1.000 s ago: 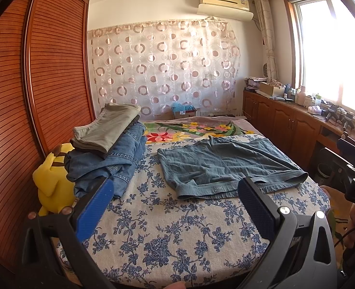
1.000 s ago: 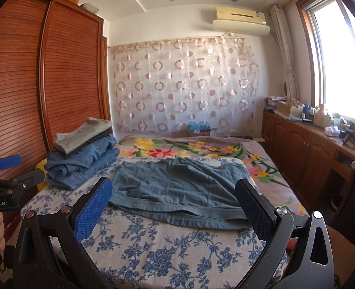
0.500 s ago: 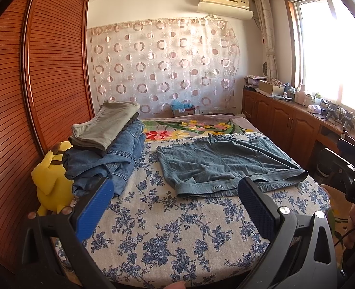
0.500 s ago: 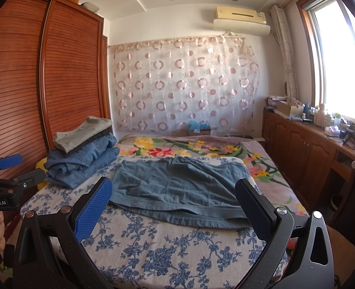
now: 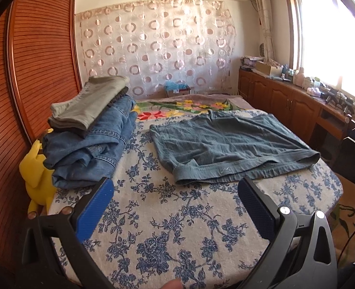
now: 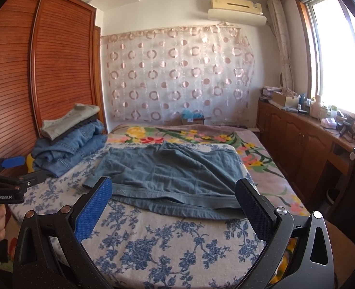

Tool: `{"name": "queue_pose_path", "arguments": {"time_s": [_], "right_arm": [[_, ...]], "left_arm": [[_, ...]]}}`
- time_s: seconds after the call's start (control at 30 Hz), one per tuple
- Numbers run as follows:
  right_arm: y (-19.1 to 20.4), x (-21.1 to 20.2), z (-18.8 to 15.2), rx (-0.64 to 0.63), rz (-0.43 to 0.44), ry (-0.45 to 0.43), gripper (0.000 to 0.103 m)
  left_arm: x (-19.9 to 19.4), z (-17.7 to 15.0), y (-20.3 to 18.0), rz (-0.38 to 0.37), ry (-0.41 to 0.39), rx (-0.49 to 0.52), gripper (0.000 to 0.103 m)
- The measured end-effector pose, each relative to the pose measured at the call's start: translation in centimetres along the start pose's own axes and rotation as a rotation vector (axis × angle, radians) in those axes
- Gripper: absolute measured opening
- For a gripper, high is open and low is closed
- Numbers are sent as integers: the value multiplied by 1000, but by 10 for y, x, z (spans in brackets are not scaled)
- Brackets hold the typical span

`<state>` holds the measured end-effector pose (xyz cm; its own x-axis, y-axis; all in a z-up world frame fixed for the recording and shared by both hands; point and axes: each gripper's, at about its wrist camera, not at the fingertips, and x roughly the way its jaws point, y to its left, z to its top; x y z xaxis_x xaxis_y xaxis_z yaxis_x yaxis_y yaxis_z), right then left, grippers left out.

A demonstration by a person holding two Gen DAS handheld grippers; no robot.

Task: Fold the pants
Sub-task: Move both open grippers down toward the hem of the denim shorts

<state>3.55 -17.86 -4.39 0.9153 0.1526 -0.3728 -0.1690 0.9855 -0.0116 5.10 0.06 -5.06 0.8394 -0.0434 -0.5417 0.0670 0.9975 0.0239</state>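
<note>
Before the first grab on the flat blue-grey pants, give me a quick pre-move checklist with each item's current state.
1. Left gripper empty, jaws open: ok.
2. Right gripper empty, jaws open: ok.
3. Blue-grey pants spread flat on the floral bedspread, waistband nearest: ok.
4. Nothing lying on the pants: ok.
5. Stack of folded clothes apart from the pants, gap of bedspread between: ok.
6. Far leg ends flat and unbunched: cannot tell, they lie at the far side with some ridges.
</note>
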Motion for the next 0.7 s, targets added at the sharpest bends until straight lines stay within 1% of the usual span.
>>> {"name": "queue_pose_path", "arguments": {"time_s": [0.23, 0.57, 0.7], "right_arm": [[-16, 11, -10, -8, -16, 30, 103], [-27, 22, -15, -22, -20, 57, 103], [-28, 26, -16, -34, -17, 54, 100]], "left_arm": [[37, -3, 8, -42, 59, 15, 103], [60, 4, 18, -92, 67, 43, 103], [69, 4, 20, -105, 71, 39, 103]]}}
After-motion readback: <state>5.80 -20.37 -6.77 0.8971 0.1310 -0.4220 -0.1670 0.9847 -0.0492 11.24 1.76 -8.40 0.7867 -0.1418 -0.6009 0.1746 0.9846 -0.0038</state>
